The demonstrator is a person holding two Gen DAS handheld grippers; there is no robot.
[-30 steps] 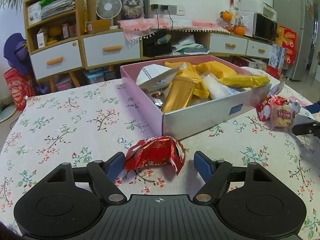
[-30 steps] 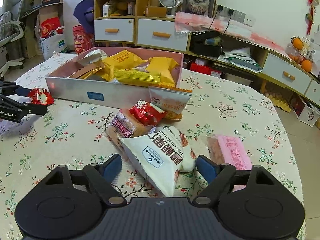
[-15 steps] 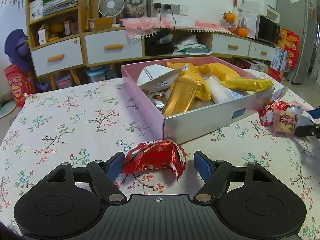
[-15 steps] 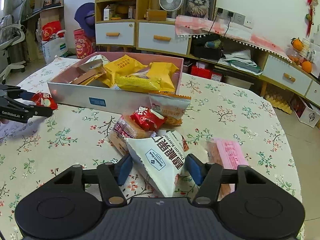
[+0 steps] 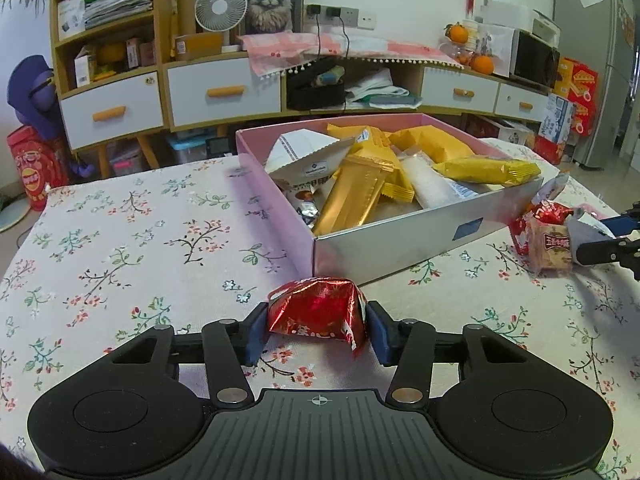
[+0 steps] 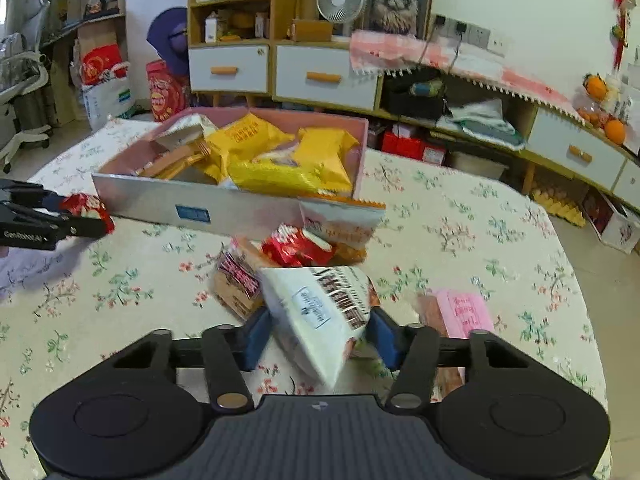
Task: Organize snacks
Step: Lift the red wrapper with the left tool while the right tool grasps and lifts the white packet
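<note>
A lived-in home, a living or dining room by the look of it. There's the floral cloth on the tabletop (image 5: 120, 240), a wooden sideboard with white drawers (image 5: 224, 92) along the wall, a framed cat picture (image 5: 272, 4) beside a small desk fan (image 5: 221, 4), oranges (image 5: 482, 63) near a microwave (image 5: 534, 58), and a refrigerator (image 5: 592, 60) in the corner.

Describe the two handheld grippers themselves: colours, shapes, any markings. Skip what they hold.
Both look alike. The left gripper has a matte black ribbed body, two round black housings, slim black linkage arms with silver rivets, blue pads on its fingertips, and a small white crosshair mark. The right gripper matches, with blue pads too. In the right wrist view, the left one shows white lettering on its side, too small to read surely.
</note>
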